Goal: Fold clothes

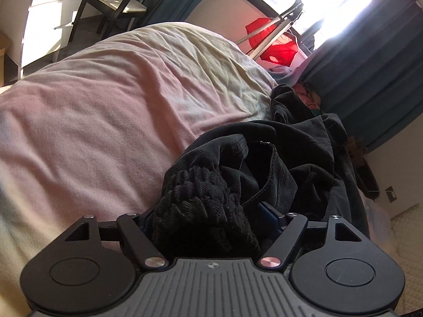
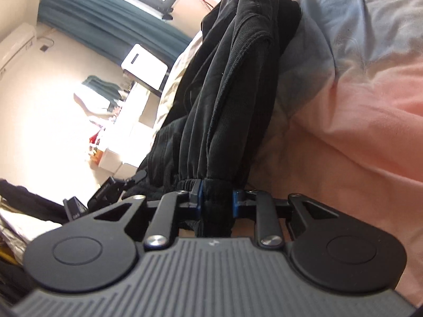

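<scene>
A black garment (image 1: 277, 153) lies bunched on the pink and cream bed cover (image 1: 105, 105). My left gripper (image 1: 208, 211) is shut on its ribbed knit cuff (image 1: 201, 192), which fills the gap between the fingers. In the right wrist view the same black garment (image 2: 232, 84) stretches away in long folds over the bed cover (image 2: 357, 132). My right gripper (image 2: 215, 198) is shut on its gathered elastic hem, pinched between the blue pads (image 2: 197, 192).
Blue curtains (image 1: 370, 79) hang at a bright window. A drying rack with red cloth (image 1: 277, 45) stands behind the bed. A dark chair and white table (image 1: 113, 2) stand at the far left. More dark clothes (image 2: 23, 198) lie by the right gripper.
</scene>
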Tool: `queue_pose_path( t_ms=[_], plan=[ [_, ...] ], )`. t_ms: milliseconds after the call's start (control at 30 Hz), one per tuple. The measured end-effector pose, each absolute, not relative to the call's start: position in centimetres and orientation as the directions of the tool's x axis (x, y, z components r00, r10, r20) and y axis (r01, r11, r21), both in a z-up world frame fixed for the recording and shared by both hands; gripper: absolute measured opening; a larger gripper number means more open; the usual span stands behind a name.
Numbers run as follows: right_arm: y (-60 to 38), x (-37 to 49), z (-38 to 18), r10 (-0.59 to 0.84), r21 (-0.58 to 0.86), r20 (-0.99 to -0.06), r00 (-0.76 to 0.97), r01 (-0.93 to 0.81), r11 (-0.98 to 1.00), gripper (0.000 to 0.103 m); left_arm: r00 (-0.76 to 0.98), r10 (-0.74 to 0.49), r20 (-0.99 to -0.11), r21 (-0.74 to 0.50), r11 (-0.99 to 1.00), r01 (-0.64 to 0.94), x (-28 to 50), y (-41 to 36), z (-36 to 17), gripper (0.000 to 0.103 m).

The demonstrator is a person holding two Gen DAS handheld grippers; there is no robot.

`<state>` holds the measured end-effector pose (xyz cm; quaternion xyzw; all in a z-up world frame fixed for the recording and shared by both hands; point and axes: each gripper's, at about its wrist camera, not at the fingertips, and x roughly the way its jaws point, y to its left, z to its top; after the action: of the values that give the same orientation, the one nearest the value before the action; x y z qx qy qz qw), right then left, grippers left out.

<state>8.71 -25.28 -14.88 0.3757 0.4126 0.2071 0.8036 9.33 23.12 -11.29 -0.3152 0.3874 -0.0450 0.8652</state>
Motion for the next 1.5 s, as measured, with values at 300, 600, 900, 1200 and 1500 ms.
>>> queue_pose_path(
  t_ms=[300, 600, 900, 1200, 1500],
  plan=[
    [-24.7, 10.0, -17.9, 0.606, 0.776, -0.538, 0.586, 0.064, 0.628, 0.031, 0.765, -0.252, -0.592, -0.548, 0.823, -0.153, 9.5, 22.0, -8.7, 0.019],
    [-21.4, 8.7, -15.0, 0.696, 0.879, -0.385, 0.605, 0.010, 0.477, 0.024, 0.837, -0.211, -0.505, -0.549, 0.827, -0.123, 16.2, 24.1, 0.0, 0.017],
    [-7.4, 13.7, -13.8, 0.864, 0.970, -0.133, 0.485, -0.116, 0.215, 0.024, 0.877, -0.015, -0.480, -0.430, 0.875, -0.220, 25.6, 34.6, 6.7, 0.016],
    [3.4, 17.5, -19.5, 0.823, 0.869, -0.371, 0.430, -0.152, 0.471, 0.025, 0.778, 0.112, -0.618, -0.295, 0.884, -0.361, 32.9, 41.1, -5.1, 0.019],
    [2.6, 16.6, -17.8, 0.807, 0.800, -0.439, 0.394, -0.238, 0.551, 0.053, 0.733, 0.219, -0.644, -0.202, 0.876, -0.438, 29.9, 40.4, -4.4, 0.071]
  ],
)
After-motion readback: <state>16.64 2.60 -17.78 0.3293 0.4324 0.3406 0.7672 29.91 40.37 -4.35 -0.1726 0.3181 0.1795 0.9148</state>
